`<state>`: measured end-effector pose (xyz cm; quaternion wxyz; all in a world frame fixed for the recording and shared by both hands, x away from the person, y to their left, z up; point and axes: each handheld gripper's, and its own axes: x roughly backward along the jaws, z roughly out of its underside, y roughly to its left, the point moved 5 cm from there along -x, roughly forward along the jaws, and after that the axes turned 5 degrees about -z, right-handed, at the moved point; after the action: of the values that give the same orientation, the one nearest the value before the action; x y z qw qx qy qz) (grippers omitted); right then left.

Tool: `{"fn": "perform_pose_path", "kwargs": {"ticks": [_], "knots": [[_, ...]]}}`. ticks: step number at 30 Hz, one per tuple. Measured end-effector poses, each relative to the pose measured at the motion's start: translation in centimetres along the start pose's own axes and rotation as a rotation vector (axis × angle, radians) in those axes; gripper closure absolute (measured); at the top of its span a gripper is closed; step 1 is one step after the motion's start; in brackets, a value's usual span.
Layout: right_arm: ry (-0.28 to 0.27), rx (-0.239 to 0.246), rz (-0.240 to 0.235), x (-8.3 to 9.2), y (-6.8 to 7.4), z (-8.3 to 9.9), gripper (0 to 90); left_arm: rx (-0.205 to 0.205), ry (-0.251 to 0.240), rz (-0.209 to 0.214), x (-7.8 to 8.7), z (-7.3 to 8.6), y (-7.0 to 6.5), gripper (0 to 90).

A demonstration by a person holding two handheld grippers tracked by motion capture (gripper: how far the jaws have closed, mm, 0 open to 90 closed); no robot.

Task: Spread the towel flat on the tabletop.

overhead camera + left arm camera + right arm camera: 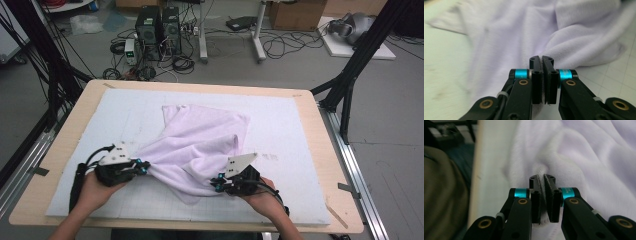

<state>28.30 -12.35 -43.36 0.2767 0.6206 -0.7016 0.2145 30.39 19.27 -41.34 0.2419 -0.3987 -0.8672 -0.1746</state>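
Cloth (200, 140): pale lilac, rumpled, near edge gathered | your left gripper (144, 166): pinching cloth | your right gripper (216, 183): pinching its hem

Past the far edge of the wooden table (65, 150), well beyond the tongs, a grey floor (400, 130) is showing. Two black computer boxes (159, 27) are standing there, with black cables (280, 45) lying all around them. White table legs (259, 40) are standing just right of the boxes. A brown cardboard box (296, 14) is sitting farther right. Black metal poles (357, 60) are leaning up on both sides.
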Motion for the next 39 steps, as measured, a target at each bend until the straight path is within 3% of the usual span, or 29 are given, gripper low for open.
{"fn": "perform_pose_path", "kwargs": {"ticks": [4, 7, 14, 16, 19, 21, 23, 27, 30, 33, 35, 39], "knots": [[-0.06, 0.045, -0.051, -0.5, 1.4, -2.6, 84.4, 0.025, -0.042, -0.044, 1.3, -0.9, 1.7, 86.3], [-0.044, 0.061, -0.024, -1.0, 0.9, -3.4, 84.1, 0.052, -0.023, -0.067, 0.4, -1.0, 2.8, 86.2], [-0.032, -0.091, 0.057, -2.1, -4.6, -1.9, 83.4, 0.113, 0.06, -0.07, -5.0, -0.3, 4.8, 85.7], [-0.014, -0.105, 0.058, -2.4, -5.2, -1.6, 81.2, 0.131, 0.087, -0.062, -6.2, 0.2, 5.1, 84.4], [-0.031, -0.119, 0.048, -2.3, -5.4, -1.5, 72.4, 0.144, 0.083, -0.055, -6.4, 0.2, 5.2, 77.0], [-0.07, -0.127, 0.055, -1.6, -5.2, -1.7, 66.8, 0.137, 0.08, -0.05, -5.8, 0.0, 5.0, 68.5], [-0.101, -0.122, 0.051, -0.7, -4.8, -1.8, 66.1, 0.129, 0.064, -0.049, -4.9, -0.2, 4.7, 66.1], [-0.113, -0.109, 0.086, 1.1, -4.4, -1.1, 66.1, 0.116, 0.021, -0.046, -3.2, -0.4, 3.7, 61.4], [-0.121, -0.128, 0.094, 1.9, -4.6, -0.1, 65.5, 0.101, 0.0, -0.043, -2.4, -0.5, 2.4, 57.9], [-0.134, -0.149, 0.085, 1.9, -4.6, 0.4, 64.2, 0.096, -0.016, -0.029, -2.4, -0.7, 0.9, 49.8], [-0.121, -0.139, 0.07, 1.3, -4.5, 0.6, 62.7, 0.083, -0.017, 0.007, -2.8, -0.8, -0.4, 47.9], [-0.077, -0.11, 0.058, -0.2, -4.3, 0.4, 60.5, 0.023, -0.018, 0.078, -3.8, -1.0, -2.9, 52.7]]}}
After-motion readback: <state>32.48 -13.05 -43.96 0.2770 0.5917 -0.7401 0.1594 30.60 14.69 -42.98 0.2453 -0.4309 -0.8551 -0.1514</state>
